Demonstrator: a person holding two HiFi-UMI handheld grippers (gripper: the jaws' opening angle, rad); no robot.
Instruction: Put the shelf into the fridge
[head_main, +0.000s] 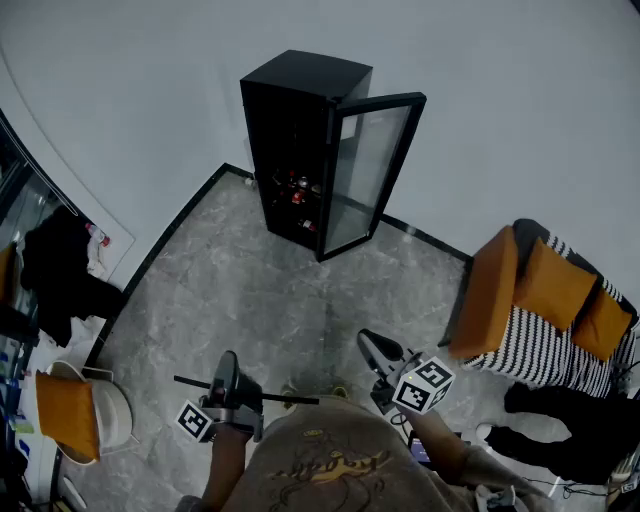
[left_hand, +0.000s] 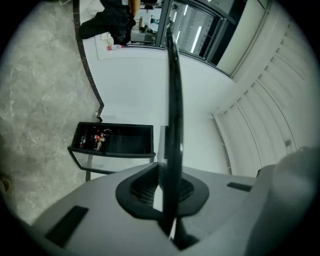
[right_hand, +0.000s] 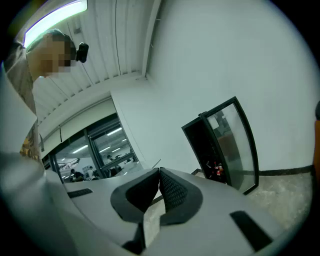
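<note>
Shelf clamped edge-on in left tongs; right tongs pressed together, empty. Fridge well ahead on the floor, door swung out.

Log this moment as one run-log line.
left gripper: shut on shelf | right gripper: shut, empty | fridge: door open, shelf not yet inside

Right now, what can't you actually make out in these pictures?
The shelf: edge-on in the head and left gripper views, clamped by the left tool; its surface is unseen.
The items in the fridge: too small and dark in every view to name.
Slots for the shelf: lost in the fridge's dark interior.
</note>
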